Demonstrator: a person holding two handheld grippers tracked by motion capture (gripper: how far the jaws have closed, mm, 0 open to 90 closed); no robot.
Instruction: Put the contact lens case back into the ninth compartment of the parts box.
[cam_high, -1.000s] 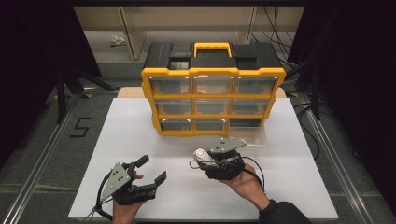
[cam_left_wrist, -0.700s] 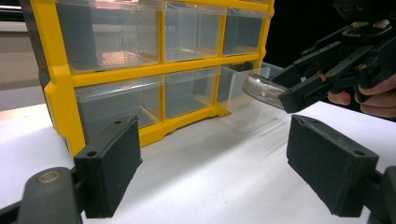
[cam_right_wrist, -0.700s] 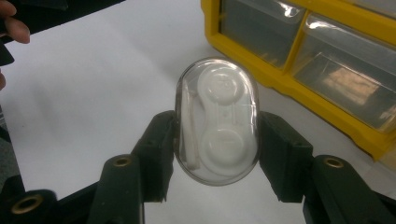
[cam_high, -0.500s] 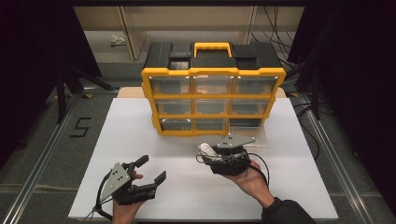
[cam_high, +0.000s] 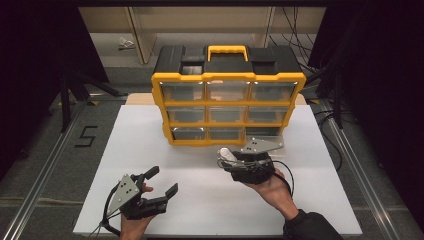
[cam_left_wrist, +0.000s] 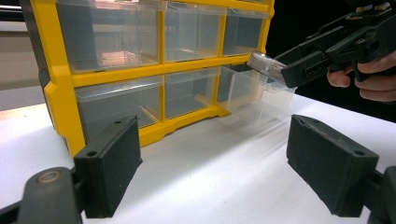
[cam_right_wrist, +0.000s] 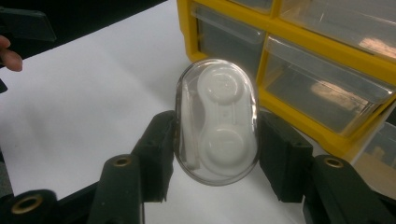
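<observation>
A clear oval case (cam_right_wrist: 217, 123) with a white two-well lens holder inside is pinched between the pads of my right gripper (cam_right_wrist: 217, 140), which is shut on it. In the high view the right gripper (cam_high: 226, 159) hovers just in front of the yellow and black drawer organizer (cam_high: 227, 100), near its bottom row. From the left gripper view the case (cam_left_wrist: 264, 65) hangs beside a clear drawer (cam_left_wrist: 254, 95) pulled out of the bottom right slot. My left gripper (cam_high: 162, 181) rests low at the front left, jaws wide open and empty (cam_left_wrist: 219, 163).
The organizer (cam_left_wrist: 60, 79) stands at the back middle of the white table (cam_high: 125, 150), its other clear drawers pushed in. Dark floor, rails and stands surround the table. A shelf unit (cam_high: 200, 25) sits behind it.
My right gripper has carried the case a little up and farther toward the organizer's right side. The left gripper has stayed where it was.
</observation>
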